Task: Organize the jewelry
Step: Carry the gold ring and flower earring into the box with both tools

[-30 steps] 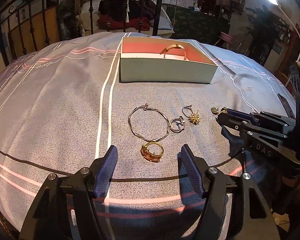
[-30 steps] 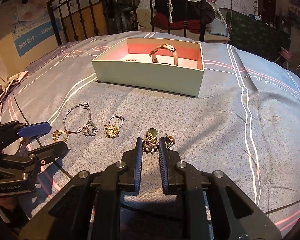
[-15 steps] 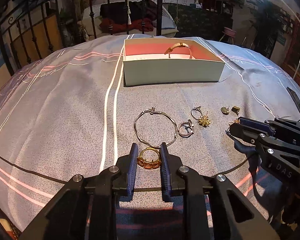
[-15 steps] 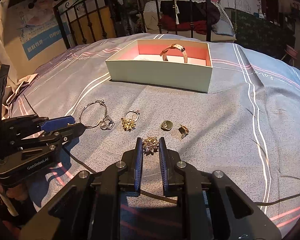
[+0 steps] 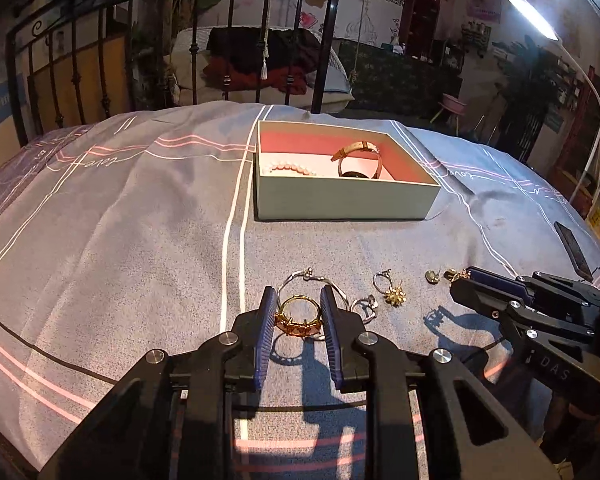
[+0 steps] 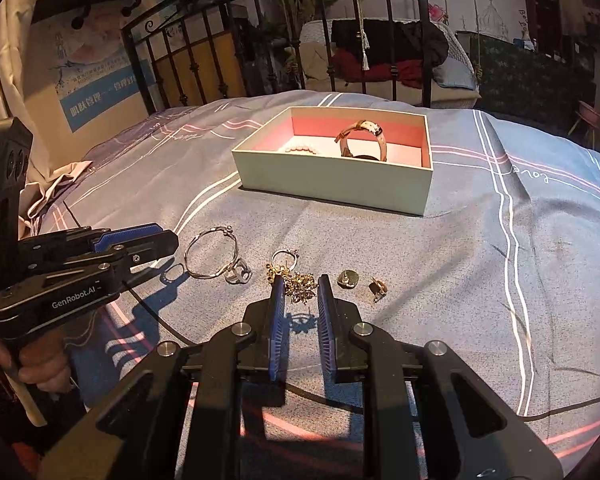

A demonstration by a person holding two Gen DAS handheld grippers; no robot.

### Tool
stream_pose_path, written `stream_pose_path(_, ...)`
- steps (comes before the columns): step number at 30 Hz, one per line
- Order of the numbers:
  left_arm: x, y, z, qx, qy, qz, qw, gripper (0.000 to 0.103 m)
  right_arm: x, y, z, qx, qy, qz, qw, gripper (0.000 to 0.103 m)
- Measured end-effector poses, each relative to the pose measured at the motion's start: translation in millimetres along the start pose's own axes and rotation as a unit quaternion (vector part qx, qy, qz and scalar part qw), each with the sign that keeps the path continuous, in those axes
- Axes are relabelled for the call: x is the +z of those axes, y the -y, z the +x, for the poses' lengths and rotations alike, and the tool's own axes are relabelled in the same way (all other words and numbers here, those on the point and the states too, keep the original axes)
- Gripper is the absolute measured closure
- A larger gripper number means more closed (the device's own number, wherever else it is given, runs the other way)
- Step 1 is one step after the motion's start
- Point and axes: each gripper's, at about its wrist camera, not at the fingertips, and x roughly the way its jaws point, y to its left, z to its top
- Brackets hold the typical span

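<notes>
My left gripper [image 5: 298, 300] is shut on a gold ring with orange stones [image 5: 298, 320], held just above the grey bedspread with its shadow under it. My right gripper [image 6: 299, 284] is shut on a gold flower-shaped earring [image 6: 300, 286], also off the cloth. Ahead stands the open pale green box [image 5: 340, 196] with a pink lining; a tan-strapped watch [image 5: 360, 158] and a pearl bracelet [image 5: 290, 168] lie in it. On the bedspread lie a silver bangle [image 6: 210, 256], a silver ring [image 6: 238, 274], a hoop earring [image 6: 284, 258] and two small studs [image 6: 348, 279].
An iron bed rail [image 5: 172, 40] runs across the back of the bed. A dark phone [image 5: 572, 246] lies near the bed's right edge. The other gripper shows at the side in each view: right gripper [image 5: 466, 280], left gripper [image 6: 156, 240], held by a hand [image 6: 40, 364].
My left gripper went from open around the gold ring to shut on it and lifted it off the bedspread. My right gripper stayed shut on the flower earring, drawn back from the studs.
</notes>
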Motion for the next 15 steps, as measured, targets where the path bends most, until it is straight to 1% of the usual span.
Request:
stream_pose_path(5,33.5,2.6,1.4,0.007,0.019,0.002,0.9998,0.081,23.8,7.9,-7.7,-0.001,0.025,0.004,1.0,0.085)
stream_pose_path(10,69.6,8.7,6.0,0.007,0.03,0.01,0.9995,0.081,54.9,14.9,-3.7,-0.003,0.043,0.011,0.999,0.085)
stream_pose_path(15,96.2,12.5,13.6,-0.004,0.036,0.004,0.9993,0.081,82.6,21.8,5.7,-0.007,0.056,0.014,0.998,0.085)
